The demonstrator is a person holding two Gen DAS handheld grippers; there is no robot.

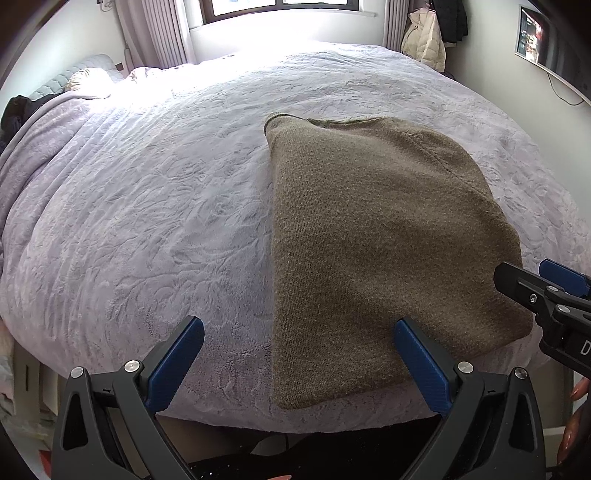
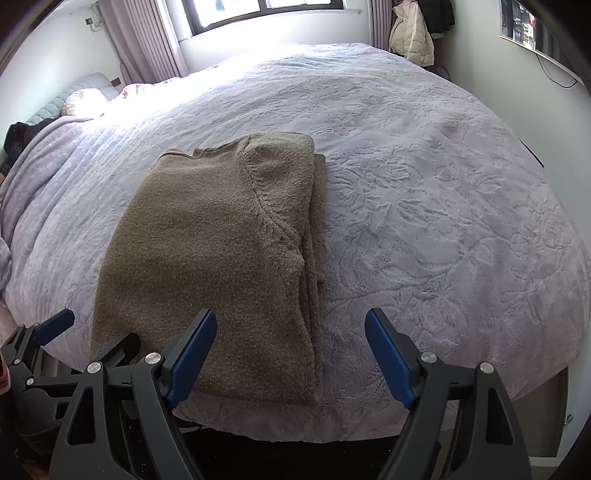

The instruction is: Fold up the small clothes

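Both blue-padded black grippers — left gripper (image 1: 299,328), right gripper (image 2: 290,321) — spread wide, empty.
Beyond: folded olive-brown knit sweater (image 2: 207,258) flat on embossed lilac bedspread (image 2: 424,206).

One folded brown sweater (image 2: 207,266) on one bed (image 2: 424,184). Two grippers, each with two blue fingers (image 1: 421,365). Perhaps two coats (image 2: 410,33) hang beyond, too small to tell.

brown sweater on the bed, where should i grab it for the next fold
Probably the two near corners of the brown sweater, at the hem edge by the foot of the bed. It lies flat as a long strip with that short edge nearest both open grippers, left gripper and right gripper, so come from the near side.
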